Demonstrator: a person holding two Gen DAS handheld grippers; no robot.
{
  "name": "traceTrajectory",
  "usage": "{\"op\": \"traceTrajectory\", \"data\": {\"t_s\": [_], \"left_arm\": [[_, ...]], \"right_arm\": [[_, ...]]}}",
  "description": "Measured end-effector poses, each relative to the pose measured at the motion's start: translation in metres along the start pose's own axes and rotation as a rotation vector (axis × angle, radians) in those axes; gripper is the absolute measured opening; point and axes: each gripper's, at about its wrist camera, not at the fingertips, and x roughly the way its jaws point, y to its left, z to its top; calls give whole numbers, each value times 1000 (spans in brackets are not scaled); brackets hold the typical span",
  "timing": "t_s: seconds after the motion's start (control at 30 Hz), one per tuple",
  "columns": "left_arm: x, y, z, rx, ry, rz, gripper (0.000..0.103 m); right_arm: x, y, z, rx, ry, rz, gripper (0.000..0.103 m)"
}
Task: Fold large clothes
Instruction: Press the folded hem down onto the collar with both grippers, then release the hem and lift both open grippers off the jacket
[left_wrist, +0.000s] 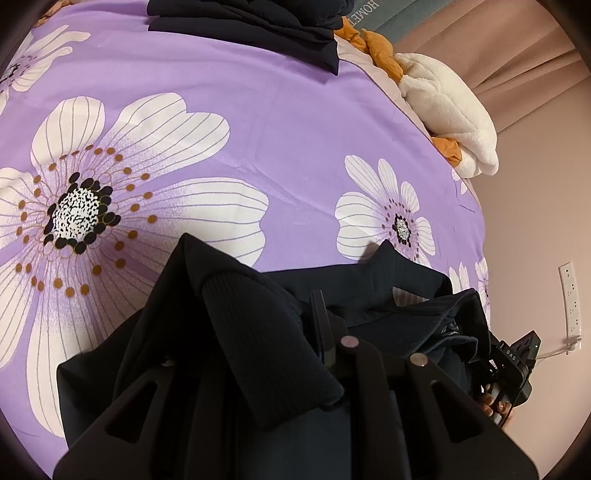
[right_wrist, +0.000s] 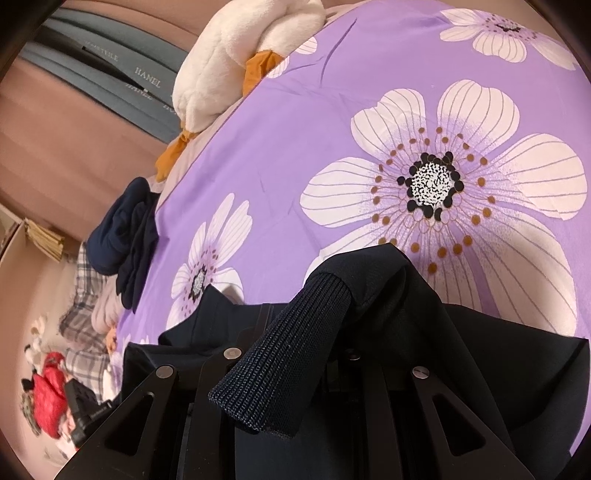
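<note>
A dark navy garment (left_wrist: 399, 291) with ribbed cuffs hangs bunched over both grippers, low above the purple flowered bedsheet (left_wrist: 277, 122). In the left wrist view my left gripper (left_wrist: 332, 332) is mostly buried under the cloth, and a ribbed cuff (left_wrist: 273, 343) lies across it. Its jaws look closed on the fabric. At the right edge, the right gripper's body (left_wrist: 515, 365) shows with fingers of a hand on it. In the right wrist view my right gripper (right_wrist: 295, 343) is covered by the garment (right_wrist: 480, 350), another ribbed cuff (right_wrist: 280, 362) draped over it. Both sets of fingertips are hidden.
A stack of dark folded clothes (left_wrist: 258, 22) lies at the far side of the bed. A white plush toy with orange parts (left_wrist: 443, 99) sits at the bed's edge. A dark bundle (right_wrist: 125, 236), plaid cloth (right_wrist: 81, 295) and a red item (right_wrist: 51, 391) lie to the left.
</note>
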Motion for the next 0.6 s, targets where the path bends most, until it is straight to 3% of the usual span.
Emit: {"op": "traceTrajectory", "data": {"t_s": [0.33, 0.37, 0.43, 0.6], "left_arm": [[-5, 2, 1, -33, -7, -11, 21], [-6, 2, 1, -37, -9, -13, 23], [-11, 1, 2, -38, -29, -10, 31], [-25, 4, 7, -43, -93, 16, 56]], "right_arm": [[1, -2, 2, 47, 3, 9, 24], [0, -2, 3, 58, 2, 11, 26], [-2, -2, 5, 83, -4, 32, 39], [-6, 1, 9, 96, -19, 49, 47]]}}
